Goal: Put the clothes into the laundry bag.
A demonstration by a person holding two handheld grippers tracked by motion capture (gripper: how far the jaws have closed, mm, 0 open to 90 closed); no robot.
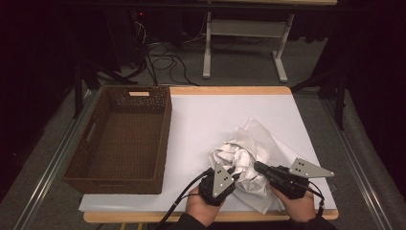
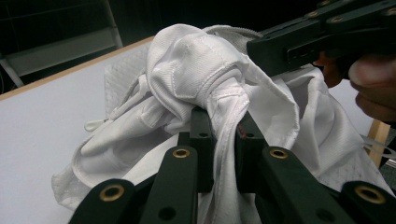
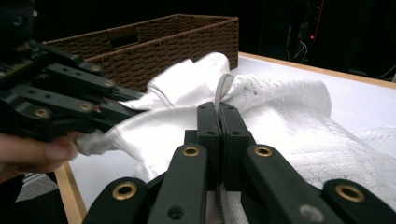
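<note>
At the near edge of the surface (image 1: pixel 201 110), a bunched fold of the white garment (image 1: pixel 244 160) is being grasped by the left tool (image 2: pixel 219 128). Just to its right, a thin edge of the same garment is being clenched by the right tool (image 3: pixel 218 116). Farther left, the brown woven basket (image 1: pixel 119 139) is being left standing.

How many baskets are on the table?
1. The brown woven basket sits on the table's left side, apart from the white cloth that both grippers pinch near the front edge.
</note>
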